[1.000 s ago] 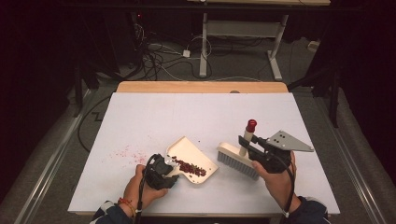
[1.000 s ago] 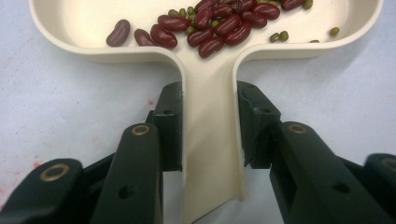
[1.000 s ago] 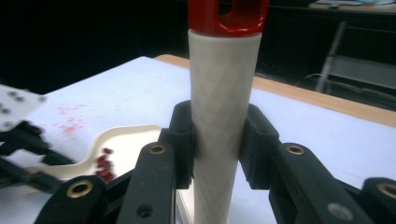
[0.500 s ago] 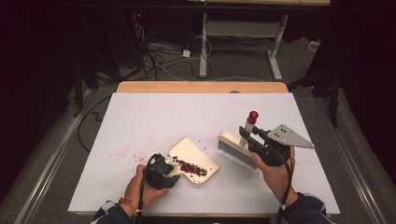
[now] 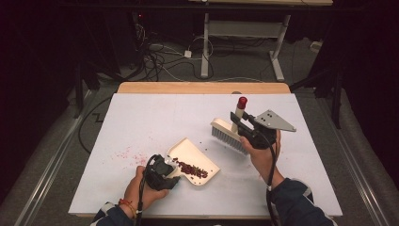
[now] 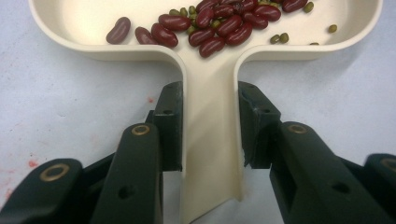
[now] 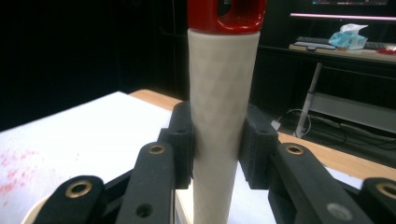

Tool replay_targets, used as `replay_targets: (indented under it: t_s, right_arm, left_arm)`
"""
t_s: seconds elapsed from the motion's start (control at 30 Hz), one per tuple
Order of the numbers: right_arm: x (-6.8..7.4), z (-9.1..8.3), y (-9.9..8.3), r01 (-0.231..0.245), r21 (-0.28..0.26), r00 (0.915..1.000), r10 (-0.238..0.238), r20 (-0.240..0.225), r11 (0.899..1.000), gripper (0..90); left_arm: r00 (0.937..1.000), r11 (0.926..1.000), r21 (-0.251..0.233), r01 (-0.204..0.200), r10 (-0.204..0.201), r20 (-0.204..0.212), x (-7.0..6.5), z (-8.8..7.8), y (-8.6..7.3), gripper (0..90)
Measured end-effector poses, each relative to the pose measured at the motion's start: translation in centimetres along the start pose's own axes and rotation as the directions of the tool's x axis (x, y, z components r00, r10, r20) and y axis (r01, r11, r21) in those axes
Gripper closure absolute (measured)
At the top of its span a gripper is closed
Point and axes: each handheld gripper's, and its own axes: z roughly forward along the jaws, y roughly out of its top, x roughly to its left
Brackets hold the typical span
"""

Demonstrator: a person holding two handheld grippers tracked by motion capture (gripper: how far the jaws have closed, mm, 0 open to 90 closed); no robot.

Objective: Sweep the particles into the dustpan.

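Nearest the person, the left gripper (image 5: 162, 172) is seen with its fingers (image 6: 170, 126) clamped on the flat handle of the dustpan (image 5: 195, 160), which lies on the white worktop (image 5: 155, 117) with its mouth turned away toward the right. A heap of red beans (image 6: 219, 25), with a few small green ones among them, is gathered inside the pan close to the handle; in the left gripper view none are seen outside its back wall. Left of the pan, faint reddish specks (image 5: 127, 154) are scattered on the worktop.

Farther off and to the right, the right gripper (image 5: 247, 129) is held above the worktop, its fingers (image 7: 182, 140) closed tight on the pale handle of the brush (image 5: 229, 134), whose red cap (image 5: 242, 102) points up and away. The bristles are seen apart from the pan's mouth.

The sweeping step is judged to be in hand, with most beans already collected and the brush drawn back between strokes. A couple of small dark specks just beyond the pan's lip may be stray beans. For the next move, the brush would need to be lowered behind any strays and drawn toward the pan's lip, while the pan is kept pressed flat so nothing slips beneath it.
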Motion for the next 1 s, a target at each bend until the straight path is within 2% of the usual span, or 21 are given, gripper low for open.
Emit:
replay_targets:
  t_s: [0.07, 0.2, 0.37, 0.43, 0.6, 0.67, 1.0]
  right_arm:
    - [0.1, 0.7, 0.0, -0.012, 0.001, 0.9999, 0.012, -0.007, 1.000, 69.4]
    - [0.7, 1.8, -0.3, 0.013, 0.010, 0.9999, -0.013, -0.004, 1.000, 69.5]
    - [1.1, 2.5, -0.9, 0.022, 0.030, 0.9997, -0.021, -0.008, 0.999, 69.4]
    - [1.4, 2.7, -1.0, 0.015, 0.034, 0.9999, -0.015, -0.006, 0.999, 69.4]
    - [2.2, 2.7, -0.9, 0.040, 0.043, 0.9987, -0.039, -0.034, 0.998, 69.4]
    - [2.3, 2.6, -1.0, 0.035, 0.043, 0.9987, -0.033, -0.039, 0.998, 69.4]
    - [2.2, 2.6, -1.0, 0.030, 0.043, 0.9987, -0.028, -0.042, 0.999, 69.4]
  left_arm:
    - [1.0000, 1.0000, -0.002, 0.002, -0.002, 0.002, 0.1, 0.0, 0.0, 63.5]
    - [1.0000, 1.0000, -0.004, 0.001, -0.001, 0.005, 0.2, -0.1, 0.0, 63.5]
    - [0.9999, 0.9998, -0.010, 0.015, -0.015, 0.000, 0.6, -0.3, -0.2, 63.4]
    - [0.9997, 0.9997, -0.014, 0.023, -0.023, -0.001, 0.7, -0.2, -0.2, 63.5]
    - [0.9999, 0.9998, -0.008, 0.016, -0.016, -0.001, 0.7, -0.2, -0.1, 63.5]
    - [0.9999, 0.9998, -0.009, 0.016, -0.016, -0.003, 0.7, -0.2, -0.1, 63.5]
    - [0.9998, 0.9998, -0.009, 0.020, -0.020, -0.006, 0.6, -0.1, -0.2, 63.5]
